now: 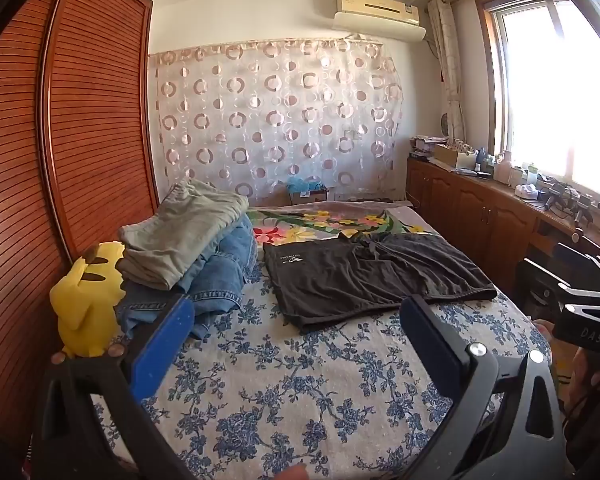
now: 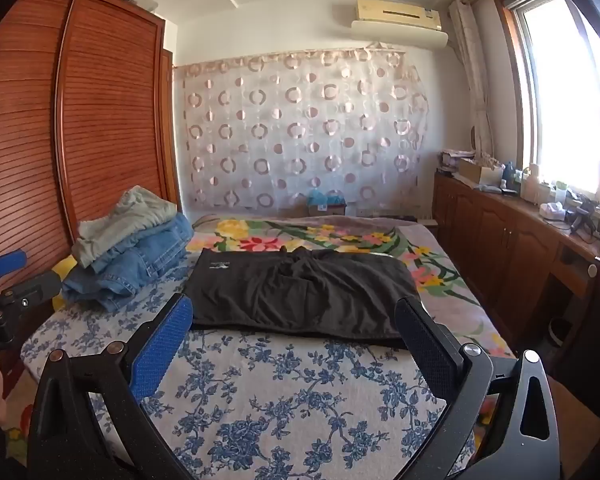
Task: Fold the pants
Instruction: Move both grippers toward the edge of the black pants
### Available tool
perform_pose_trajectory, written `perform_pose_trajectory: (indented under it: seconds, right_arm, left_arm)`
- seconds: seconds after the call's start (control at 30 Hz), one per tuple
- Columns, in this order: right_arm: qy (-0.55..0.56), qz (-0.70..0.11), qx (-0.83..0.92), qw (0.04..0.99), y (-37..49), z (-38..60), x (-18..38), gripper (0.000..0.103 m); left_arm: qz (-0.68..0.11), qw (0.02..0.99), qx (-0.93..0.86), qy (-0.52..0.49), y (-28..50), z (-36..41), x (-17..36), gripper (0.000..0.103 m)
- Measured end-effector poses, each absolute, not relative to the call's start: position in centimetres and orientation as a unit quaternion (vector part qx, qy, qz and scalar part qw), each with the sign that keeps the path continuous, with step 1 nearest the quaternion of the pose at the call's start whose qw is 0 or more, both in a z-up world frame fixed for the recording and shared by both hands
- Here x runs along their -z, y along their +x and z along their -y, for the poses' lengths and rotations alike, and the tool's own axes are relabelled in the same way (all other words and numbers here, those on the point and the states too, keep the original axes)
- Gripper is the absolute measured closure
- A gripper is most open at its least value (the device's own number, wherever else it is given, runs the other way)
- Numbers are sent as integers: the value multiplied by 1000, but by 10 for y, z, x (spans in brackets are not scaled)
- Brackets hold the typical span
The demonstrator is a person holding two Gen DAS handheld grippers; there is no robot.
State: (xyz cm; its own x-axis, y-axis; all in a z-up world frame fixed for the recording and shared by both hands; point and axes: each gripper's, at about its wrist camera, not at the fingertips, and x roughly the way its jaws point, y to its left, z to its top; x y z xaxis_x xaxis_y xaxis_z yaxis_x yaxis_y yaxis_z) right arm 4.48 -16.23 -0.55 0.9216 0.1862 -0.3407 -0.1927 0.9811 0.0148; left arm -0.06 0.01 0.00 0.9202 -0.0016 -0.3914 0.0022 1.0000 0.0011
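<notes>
A: Black fabric: the pants (image 2: pixel 300 292) lie flat on the bed (image 2: pixel 284 392), spread crosswise over the blue-flowered sheet, far edge on the bright floral blanket (image 2: pixel 300 236). A small white logo sits near the left end. State of the fingers?

B: Left gripper (image 1: pixel 296 332): fingers wide apart, nothing between them, held above the sheet short of the pants' near edge. Right gripper (image 2: pixel 296 332): same, fingers spread, nothing gripped, near hem just beyond the tips. Neither touches the cloth.

A: Surroundings?

B: Left of the pants, a stack (image 1: pixel 196 248): grey-green garment on top, blue denim beneath, close to the pants' left end but apart from it. A yellow plush toy (image 1: pixel 86 300) stands against the stack, beside the slatted wooden wardrobe (image 1: pixel 60 140).

A: Right side?

B: A wooden worktop (image 2: pixel 540 220) under the window (image 2: pixel 572 80), loaded with boxes, bottles and small devices; well apart from the pants. A circle-patterned curtain (image 2: pixel 300 132) hangs behind the bed, with an air conditioner (image 2: pixel 396 16) above.

A: Obstructions?

B: The sheet between fingers and pants carries nothing. The stack is the nearest object.
</notes>
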Motion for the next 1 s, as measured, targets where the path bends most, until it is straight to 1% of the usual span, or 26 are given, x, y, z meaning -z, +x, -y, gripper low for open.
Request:
perform_pose_trajectory:
  seconds: [1.0]
  right_arm:
    - [-9, -170, -96, 981, 43, 161, -4, 0]
  left_arm:
    - [-198, 980, 1, 1, 0, 0, 0, 0]
